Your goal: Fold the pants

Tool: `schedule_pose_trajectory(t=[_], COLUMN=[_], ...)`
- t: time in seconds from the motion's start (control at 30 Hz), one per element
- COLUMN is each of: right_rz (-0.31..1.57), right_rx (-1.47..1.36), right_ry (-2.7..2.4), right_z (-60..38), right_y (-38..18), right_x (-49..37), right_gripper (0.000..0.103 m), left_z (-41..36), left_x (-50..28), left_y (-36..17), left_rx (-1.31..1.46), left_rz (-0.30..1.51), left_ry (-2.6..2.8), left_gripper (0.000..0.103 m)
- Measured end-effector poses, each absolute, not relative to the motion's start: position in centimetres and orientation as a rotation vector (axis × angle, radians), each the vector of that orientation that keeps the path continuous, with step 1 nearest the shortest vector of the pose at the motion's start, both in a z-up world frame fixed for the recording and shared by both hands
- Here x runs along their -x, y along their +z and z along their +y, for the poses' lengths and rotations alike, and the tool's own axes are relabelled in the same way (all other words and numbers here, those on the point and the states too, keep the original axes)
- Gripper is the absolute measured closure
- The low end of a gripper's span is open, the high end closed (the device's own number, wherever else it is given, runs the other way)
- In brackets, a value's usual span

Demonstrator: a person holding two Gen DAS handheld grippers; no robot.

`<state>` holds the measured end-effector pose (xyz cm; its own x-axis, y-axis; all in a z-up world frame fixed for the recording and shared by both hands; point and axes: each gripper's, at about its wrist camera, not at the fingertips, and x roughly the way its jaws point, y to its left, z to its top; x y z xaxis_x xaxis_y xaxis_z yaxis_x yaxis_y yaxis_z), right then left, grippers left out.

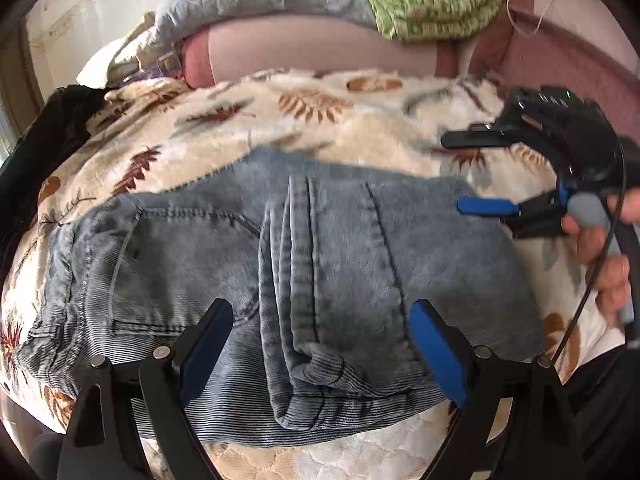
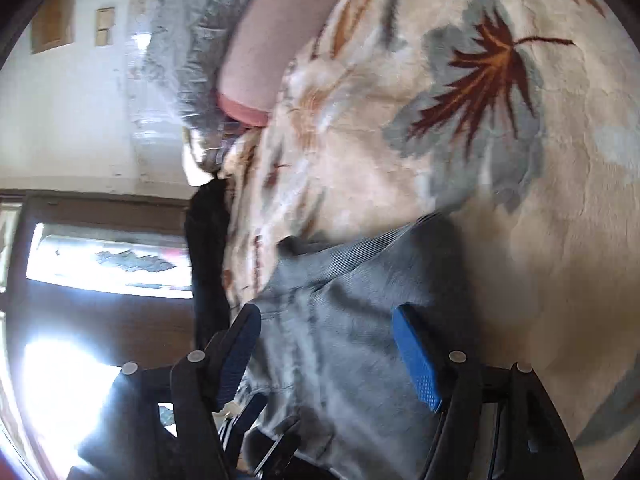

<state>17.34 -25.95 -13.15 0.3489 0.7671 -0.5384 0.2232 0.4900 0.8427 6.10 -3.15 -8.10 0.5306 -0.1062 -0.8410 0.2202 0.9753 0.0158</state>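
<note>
While the blue jeans [image 1: 320, 248] lie folded on the leaf-pattern blanket [image 1: 360, 120], both grippers stand apart, holding nothing. The left gripper [image 1: 320, 344] should pinch the near fold edge fully, and the right gripper [image 1: 476, 172] the right edge.

Pants [image 1: 360, 248]: faded blue-grey denim with darker stitching. Blanket [image 1: 360, 120]: cream, printed with rust-brown and grey-blue leaves. Left gripper [image 1: 322, 344]: black frame, blue pads. Right gripper [image 2: 326, 354]: black frame, blue textured pads. Pillow [image 1: 320, 44]: pale pink. Crumpled cloth [image 1: 432, 4]: green-and-white print.
</note>
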Motion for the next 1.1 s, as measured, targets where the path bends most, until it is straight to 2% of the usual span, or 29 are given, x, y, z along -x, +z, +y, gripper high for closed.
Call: schedule_pose_trajectory(t=[0.07,0.23,0.37,0.57,0.73,0.87,0.9,0.97,1.03,1.1], right_rz=[1.208,1.166,1.175,1.118,1.18,1.198,1.203,1.217,1.209,1.183], right_rx=[-1.091,-0.961,-1.037,-0.918,-0.941,-0.942,-0.935,-0.948,-0.968,-0.962], right_ry=[0.457,0.478,0.481,0.495,0.453,0.474,0.467,0.456,0.434,0.432], right_z=[-26.3,-26.4,-27.3,-28.4,-28.6,-27.4,-27.1,-26.7,-27.0,-27.2], right_y=[-14.3,-12.4,-13.6,-9.3,-11.3,-12.4,-12.7,-13.4,-13.8,-13.2], right_x=[-18.3,-18.4,-18.4,-10.6,-4.4,-2.8,-2.8,-2.8,-2.7,-2.2], right_gripper=[0.031,0.031,0.031,0.031,0.03,0.031,0.035,0.055,0.083,0.089], left_z=[-3.2,-3.1,-3.2,-2.1,-2.4,-4.2,-4.6,-5.2,-5.3,-5.0], left_x=[-6.4,-6.1,-6.1,-6.3,-6.4,-4.7,-4.4,-3.9,-3.6,-3.6], left_y=[-10.0,-10.1,-9.9,-7.2,-5.4,-5.4,-5.4,-5.6,-5.6,-5.3], left_rx=[-0.125,-0.114,-0.112,0.006,0.089,0.068,0.049,0.015,-0.003,-0.002], left_rz=[1.029,0.993,1.0,0.962,0.945,0.938,0.932,0.927,0.923,0.919], left_ry=[-0.184,-0.191,-0.192,-0.246,-0.299,-0.339,-0.338,-0.329,-0.323,-0.324], left_gripper=[0.011,0.008,0.008,0.008,0.008,0.008,0.008,0.008,0.008,0.008])
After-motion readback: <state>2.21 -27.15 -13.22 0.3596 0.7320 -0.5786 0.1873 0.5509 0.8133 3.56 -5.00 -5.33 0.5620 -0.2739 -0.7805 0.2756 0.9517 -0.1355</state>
